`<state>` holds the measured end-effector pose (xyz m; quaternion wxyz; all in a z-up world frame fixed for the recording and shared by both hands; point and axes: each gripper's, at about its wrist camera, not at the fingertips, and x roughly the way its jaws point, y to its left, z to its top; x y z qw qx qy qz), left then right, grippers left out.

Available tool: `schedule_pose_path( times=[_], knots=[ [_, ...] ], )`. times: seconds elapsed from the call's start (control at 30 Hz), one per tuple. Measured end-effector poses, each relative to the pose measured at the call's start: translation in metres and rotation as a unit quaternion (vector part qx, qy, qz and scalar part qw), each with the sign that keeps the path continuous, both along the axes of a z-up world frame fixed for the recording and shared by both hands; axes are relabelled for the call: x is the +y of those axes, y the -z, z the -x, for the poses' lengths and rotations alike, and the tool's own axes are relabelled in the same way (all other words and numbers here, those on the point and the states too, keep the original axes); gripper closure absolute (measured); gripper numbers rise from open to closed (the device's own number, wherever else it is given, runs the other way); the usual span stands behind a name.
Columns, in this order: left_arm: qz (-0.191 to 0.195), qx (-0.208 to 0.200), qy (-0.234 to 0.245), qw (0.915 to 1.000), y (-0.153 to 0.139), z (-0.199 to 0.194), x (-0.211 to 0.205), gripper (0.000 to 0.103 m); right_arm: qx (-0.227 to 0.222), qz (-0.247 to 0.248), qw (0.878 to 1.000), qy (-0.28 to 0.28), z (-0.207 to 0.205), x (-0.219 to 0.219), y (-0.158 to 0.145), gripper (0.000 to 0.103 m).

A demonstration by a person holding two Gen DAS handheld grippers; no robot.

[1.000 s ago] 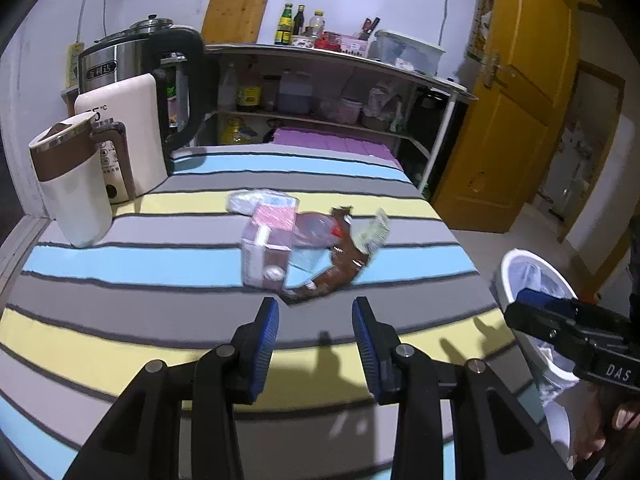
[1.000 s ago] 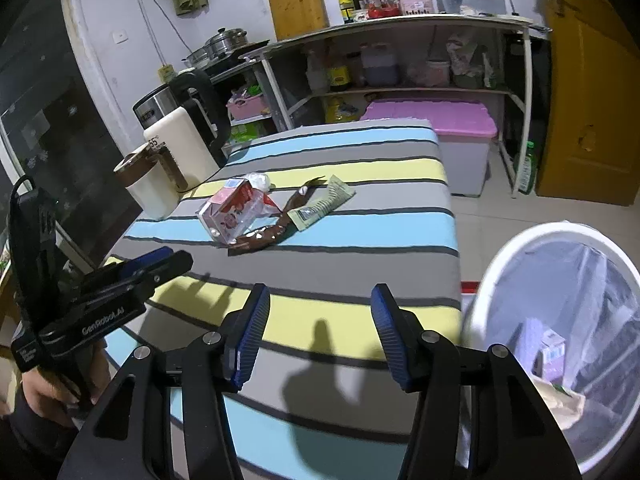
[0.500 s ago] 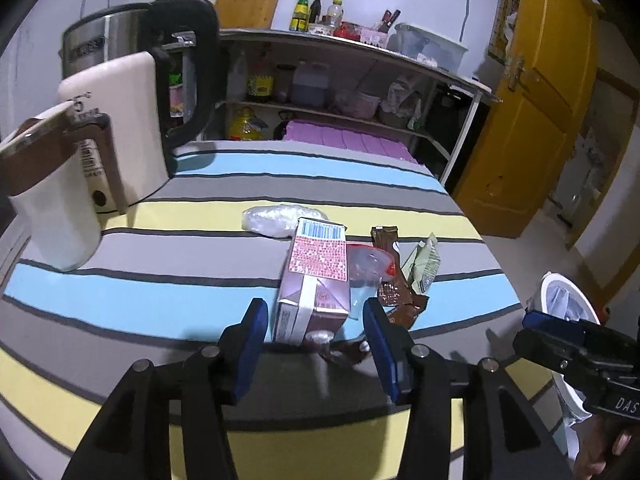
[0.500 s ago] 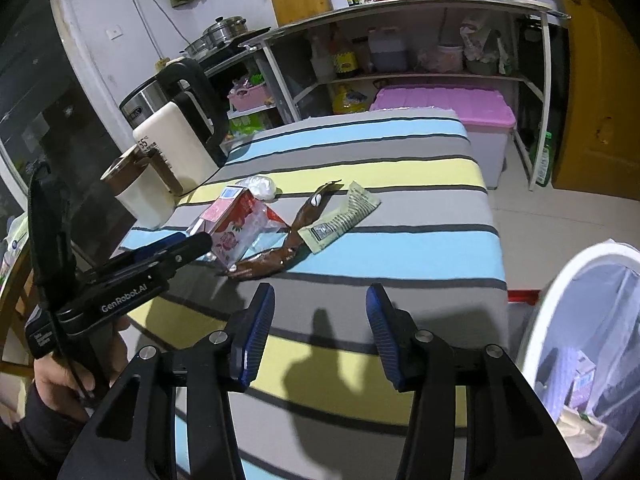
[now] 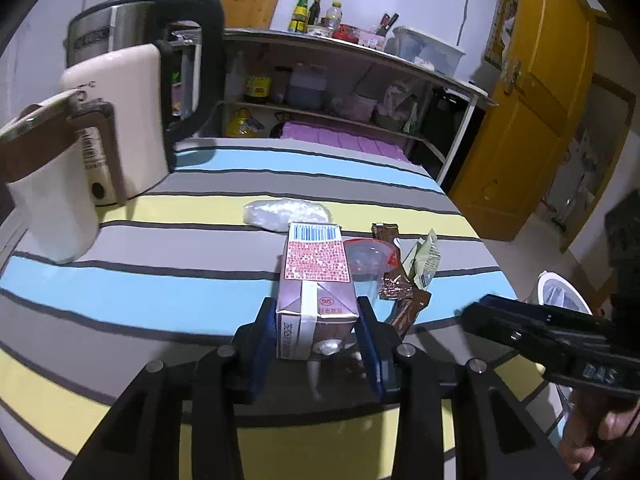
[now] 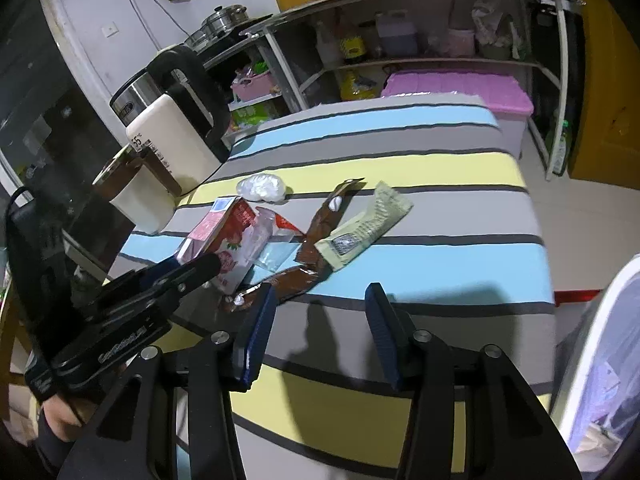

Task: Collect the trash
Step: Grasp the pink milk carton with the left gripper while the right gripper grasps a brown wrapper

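A pink milk carton (image 5: 316, 268) lies on the striped tablecloth (image 5: 160, 240). My left gripper (image 5: 318, 316) has its jaws closing on the carton's near end, and both blue pads touch its sides. Beside the carton lie a clear plastic cup (image 5: 366, 264), a brown wrapper (image 6: 320, 220), a green packet (image 6: 368, 224) and a crumpled white bag (image 6: 262, 188). My right gripper (image 6: 320, 300) hangs open over the cloth just short of the brown wrapper, with nothing between its fingers. The right wrist view shows the left gripper (image 6: 192, 268) on the carton (image 6: 228, 236).
A white-lined bin (image 6: 592, 340) stands on the floor off the table's right edge. A cream kettle (image 5: 120, 128) and a white jug with a brown band (image 5: 48, 192) stand at the table's left. Behind are a cluttered shelf (image 5: 360, 80), a purple box (image 6: 460, 88) and a yellow door (image 5: 532, 120).
My left gripper went forward to the carton, widened, then closed around its near end. My right gripper moved in over the table toward the wrappers, and the bin slid to the frame's right edge.
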<state>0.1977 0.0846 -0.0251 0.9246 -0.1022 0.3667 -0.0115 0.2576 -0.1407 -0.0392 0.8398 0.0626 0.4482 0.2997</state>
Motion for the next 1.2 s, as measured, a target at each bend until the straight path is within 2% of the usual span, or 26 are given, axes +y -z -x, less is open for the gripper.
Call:
schedule_pose_path(
  times=[0.23, 0.6, 0.77, 0.83, 0.97, 1.2],
  knots=[
    [0.005, -0.014, -0.019, 0.9997, -0.007, 0.022, 0.018, 0.064, 0.029, -0.003, 1.0, -0.003, -0.007, 0.023, 0.01, 0.056],
    [0.011, -0.03, -0.039, 0.9987, -0.014, 0.039, 0.042, 0.065, 0.068, -0.001, 0.997, 0.029, -0.022, 0.052, 0.022, 0.055],
    [0.018, -0.03, -0.035, 0.9988, -0.01, 0.041, 0.046, 0.065, 0.05, 0.022, 0.998, 0.036, -0.022, 0.06, 0.022, 0.056],
    [0.018, -0.031, -0.032, 0.9989, -0.009, 0.041, 0.046, 0.065, 0.04, 0.04, 0.998, 0.038, -0.019, 0.061, 0.021, 0.064],
    [0.02, -0.025, -0.025, 0.9992, -0.007, 0.042, 0.043, 0.065, 0.031, 0.047, 0.998, 0.034, -0.014, 0.059, 0.019, 0.066],
    [0.023, -0.015, -0.018, 0.9994, -0.003, 0.048, 0.037, 0.065, 0.019, 0.035, 0.999, 0.016, 0.001, 0.052, 0.011, 0.083]
  ],
)
